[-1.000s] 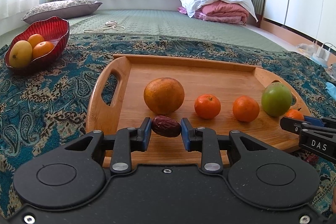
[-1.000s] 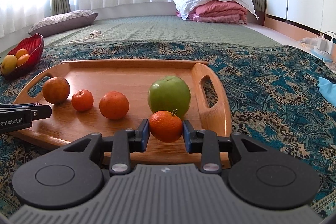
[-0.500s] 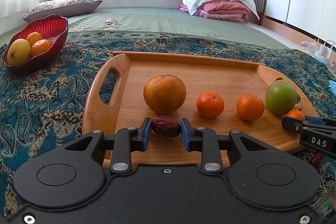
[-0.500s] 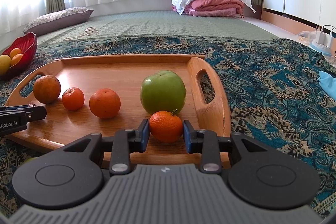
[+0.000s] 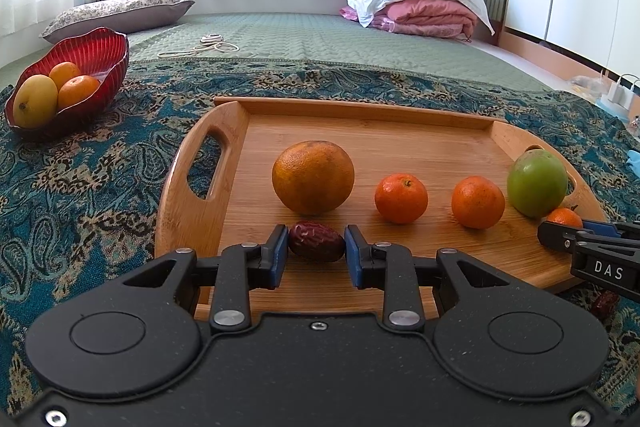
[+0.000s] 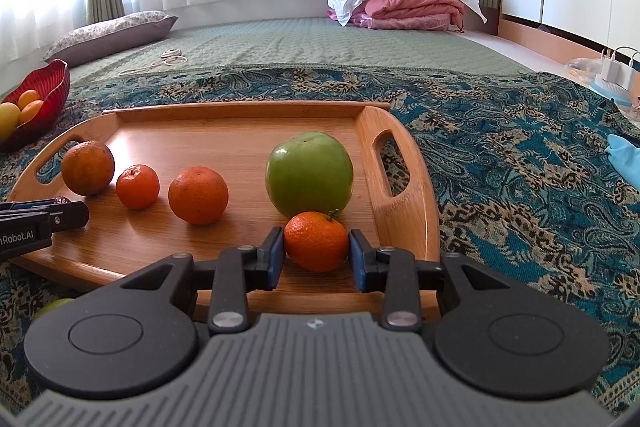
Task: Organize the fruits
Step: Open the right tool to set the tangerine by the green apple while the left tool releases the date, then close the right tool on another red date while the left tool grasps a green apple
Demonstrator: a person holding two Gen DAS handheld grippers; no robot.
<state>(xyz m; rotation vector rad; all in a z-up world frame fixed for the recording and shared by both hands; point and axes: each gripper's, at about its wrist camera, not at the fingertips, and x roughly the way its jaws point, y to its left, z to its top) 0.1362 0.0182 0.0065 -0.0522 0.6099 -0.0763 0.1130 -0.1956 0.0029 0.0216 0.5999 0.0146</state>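
The bed is covered by a blue patterned cloth (image 5: 80, 187), and on it sits a wooden tray (image 5: 400, 131) with a red bowl (image 5: 100, 51) of fruit well off past the tray's left handle. On the tray, in a row from left to right, lie a big orange (image 5: 313, 177), two small tangerines (image 5: 401, 197), and a green apple (image 6: 309, 173) near the right handle. The left tool (image 5: 316, 251) is squeezed shut on a brown date (image 5: 316, 246) just above the tray's near edge, right in front of the big orange. The date's long side runs left to right, from one pad to the other. The right tool (image 6: 316, 253) has a small tangerine (image 6: 316, 241) between its pads, touching the apple's front. Its jaws have just been opening, so I think this fruit now rests on the tray, and the tool can pull straight back.
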